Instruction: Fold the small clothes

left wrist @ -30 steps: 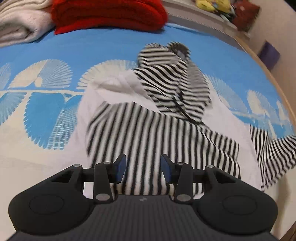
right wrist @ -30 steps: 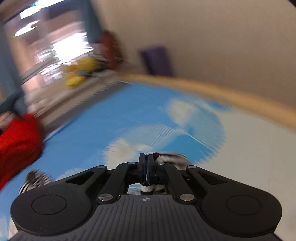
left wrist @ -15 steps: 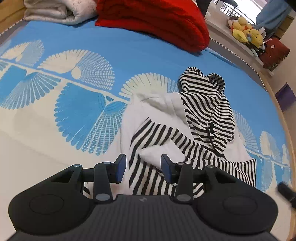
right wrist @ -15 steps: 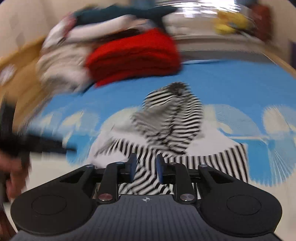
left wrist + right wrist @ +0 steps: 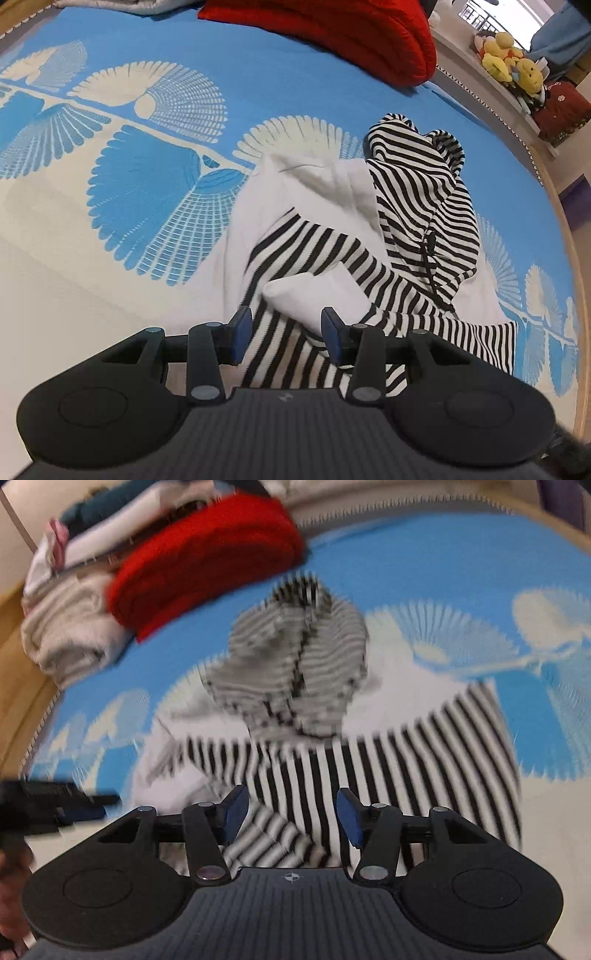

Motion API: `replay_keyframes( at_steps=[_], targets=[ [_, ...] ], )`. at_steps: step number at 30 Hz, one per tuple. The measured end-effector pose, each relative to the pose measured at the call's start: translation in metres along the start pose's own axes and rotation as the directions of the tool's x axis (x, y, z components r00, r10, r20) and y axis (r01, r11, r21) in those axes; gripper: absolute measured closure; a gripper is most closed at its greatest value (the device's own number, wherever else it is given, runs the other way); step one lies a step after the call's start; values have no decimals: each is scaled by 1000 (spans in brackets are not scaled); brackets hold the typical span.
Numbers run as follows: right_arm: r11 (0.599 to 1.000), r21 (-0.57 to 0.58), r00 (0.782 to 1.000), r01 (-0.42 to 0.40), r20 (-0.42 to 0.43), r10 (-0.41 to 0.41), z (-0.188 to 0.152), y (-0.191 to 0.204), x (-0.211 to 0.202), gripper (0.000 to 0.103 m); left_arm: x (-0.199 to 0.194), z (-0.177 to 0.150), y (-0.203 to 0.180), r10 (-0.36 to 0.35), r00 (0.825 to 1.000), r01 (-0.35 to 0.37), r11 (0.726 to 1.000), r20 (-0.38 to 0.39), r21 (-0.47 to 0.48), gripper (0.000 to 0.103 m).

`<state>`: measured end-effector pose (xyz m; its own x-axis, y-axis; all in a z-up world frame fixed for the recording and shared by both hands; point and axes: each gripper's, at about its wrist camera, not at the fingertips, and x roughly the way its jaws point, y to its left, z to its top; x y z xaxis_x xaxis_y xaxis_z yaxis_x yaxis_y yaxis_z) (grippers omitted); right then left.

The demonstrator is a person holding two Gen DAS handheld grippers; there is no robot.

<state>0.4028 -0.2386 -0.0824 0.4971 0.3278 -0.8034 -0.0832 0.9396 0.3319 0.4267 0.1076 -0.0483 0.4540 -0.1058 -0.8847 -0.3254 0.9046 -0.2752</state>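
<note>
Striped hoodie (image 5: 413,229) crumpled on blue bedspread (image 5: 258,74).

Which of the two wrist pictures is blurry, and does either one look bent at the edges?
Right wrist view: motion blur smears the striped garment and red blanket; only the right gripper is sharp. Left wrist view: crisp stripes, but fisheye bends the bed edge.
</note>
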Motion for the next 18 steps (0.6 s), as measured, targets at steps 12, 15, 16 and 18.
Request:
replay_keyframes(
  at_steps=[12, 15, 16, 18],
  targets=[
    [975, -184, 986, -120, -140, 95, -28, 30, 48, 47, 24, 6, 14, 2, 999, -6, 996, -35, -93, 57],
    [916, -269, 945, -297, -217, 243, -33, 55, 42, 47, 20, 11, 21, 0, 1000, -3, 994, -26, -105, 57],
    [882, -316, 927, -351, -250, 279, -37, 64, 39, 48, 18, 12, 23, 1, 1000, -4, 994, -24, -107, 57],
    [812, -366, 882, -453, -317, 349, -45, 76, 34, 49, 17, 14, 28, 2, 1000, -5, 994, -28, -111, 57]
  ],
)
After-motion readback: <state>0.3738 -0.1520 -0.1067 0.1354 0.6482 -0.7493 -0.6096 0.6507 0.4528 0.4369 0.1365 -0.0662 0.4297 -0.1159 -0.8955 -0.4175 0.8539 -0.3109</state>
